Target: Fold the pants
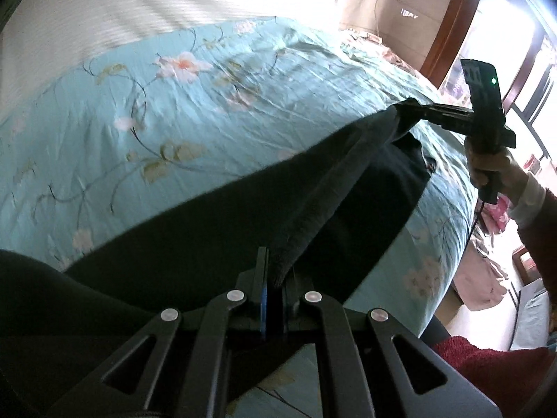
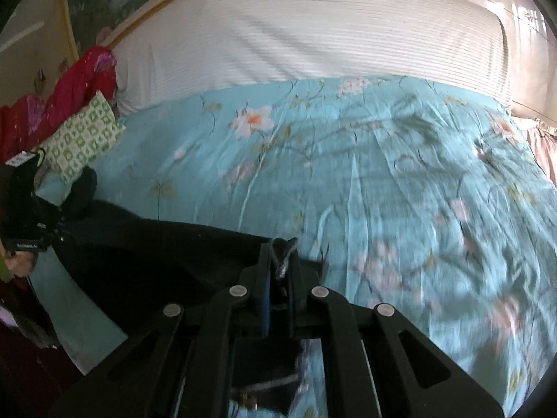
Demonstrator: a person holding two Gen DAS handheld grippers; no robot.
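Dark pants (image 1: pixel 264 202) are stretched above a bed with a turquoise floral cover (image 1: pixel 139 104). My left gripper (image 1: pixel 275 278) is shut on one end of the pants, the cloth pinched between its jaws. My right gripper (image 1: pixel 414 108), seen far right in the left wrist view, is shut on the other end. In the right wrist view the right gripper (image 2: pixel 280 264) pinches a fold of the pants (image 2: pixel 156 254), and the left gripper (image 2: pixel 52 223) holds the far end at the left edge. The pants hang between the two, partly draped on the cover (image 2: pixel 383 174).
A white striped sheet (image 2: pixel 296 35) covers the head of the bed. A green-patterned pillow (image 2: pixel 83 136) and red cloth (image 2: pixel 69 87) lie at the bed's left side. A window and wooden door frame (image 1: pixel 452 28) stand beyond the bed; clothes (image 1: pixel 487 278) lie on the floor.
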